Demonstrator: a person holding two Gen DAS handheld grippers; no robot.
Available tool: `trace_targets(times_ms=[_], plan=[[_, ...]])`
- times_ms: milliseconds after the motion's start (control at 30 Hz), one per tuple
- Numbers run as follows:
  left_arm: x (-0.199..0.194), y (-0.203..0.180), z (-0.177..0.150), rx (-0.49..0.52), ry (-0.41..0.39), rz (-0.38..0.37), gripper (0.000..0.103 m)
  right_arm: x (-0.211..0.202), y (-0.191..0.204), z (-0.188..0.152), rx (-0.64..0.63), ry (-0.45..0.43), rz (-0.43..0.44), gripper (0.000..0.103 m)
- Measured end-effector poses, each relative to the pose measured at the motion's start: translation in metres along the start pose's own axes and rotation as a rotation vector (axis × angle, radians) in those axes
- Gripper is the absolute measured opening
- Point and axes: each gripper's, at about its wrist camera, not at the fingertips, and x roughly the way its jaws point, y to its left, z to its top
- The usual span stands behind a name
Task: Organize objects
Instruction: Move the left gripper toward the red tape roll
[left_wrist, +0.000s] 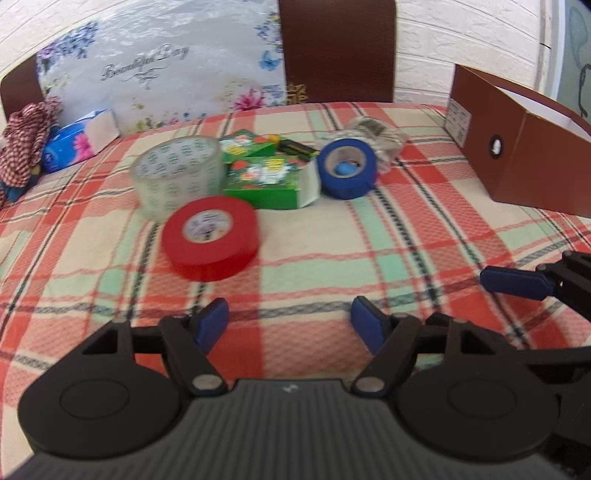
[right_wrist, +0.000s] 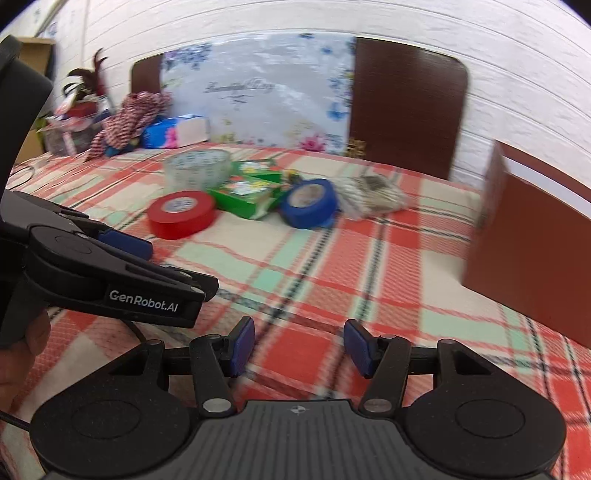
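Note:
On the plaid cloth lie a red tape roll (left_wrist: 210, 238), a clear tape roll (left_wrist: 179, 175), green boxes (left_wrist: 271, 179), a blue tape roll (left_wrist: 348, 168) and a crinkled clear bag (left_wrist: 376, 138). My left gripper (left_wrist: 290, 325) stands open over bare cloth, just short of the red roll, with nothing between its fingers. My right gripper (right_wrist: 299, 347) is also open and empty, farther from the pile. In the right wrist view the same red roll (right_wrist: 181, 214), blue roll (right_wrist: 309, 207) and green boxes (right_wrist: 247, 192) appear beyond it. The left gripper's body (right_wrist: 110, 273) crosses that view's left side.
An open brown cardboard box (left_wrist: 524, 147) stands at the right, seen also as the brown box (right_wrist: 532, 251). A floral panel (left_wrist: 166, 66) and dark chair backs (left_wrist: 338, 50) line the far edge. A blue tissue pack (left_wrist: 79, 142) and checked cloth (left_wrist: 26, 147) sit far left.

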Motion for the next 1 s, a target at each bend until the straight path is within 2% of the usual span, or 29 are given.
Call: trace_targets(times_ms=[300, 633, 800, 900, 1000], plan=[[-0.002, 0.032, -0.006, -0.039, -0.019, 0.056, 0.080, 0.017, 0.029, 0.013, -0.086, -0.008, 0.073, 0.055], [0.003, 0.064, -0.007, -0.068, -0.042, 0.089, 0.085, 0.038, 0.046, 0.027, -0.113, -0.012, 0.101, 0.057], [0.013, 0.115, -0.011, -0.190, -0.102, 0.125, 0.085, 0.051, 0.049, 0.036, -0.108, -0.015, 0.122, 0.067], [0.012, 0.144, -0.016, -0.327, -0.164, 0.076, 0.084, 0.065, 0.049, 0.046, -0.081, -0.009, 0.143, 0.071], [0.011, 0.147, -0.018, -0.361, -0.192, 0.056, 0.084, 0.081, 0.057, 0.057, -0.074, -0.012, 0.165, 0.074]])
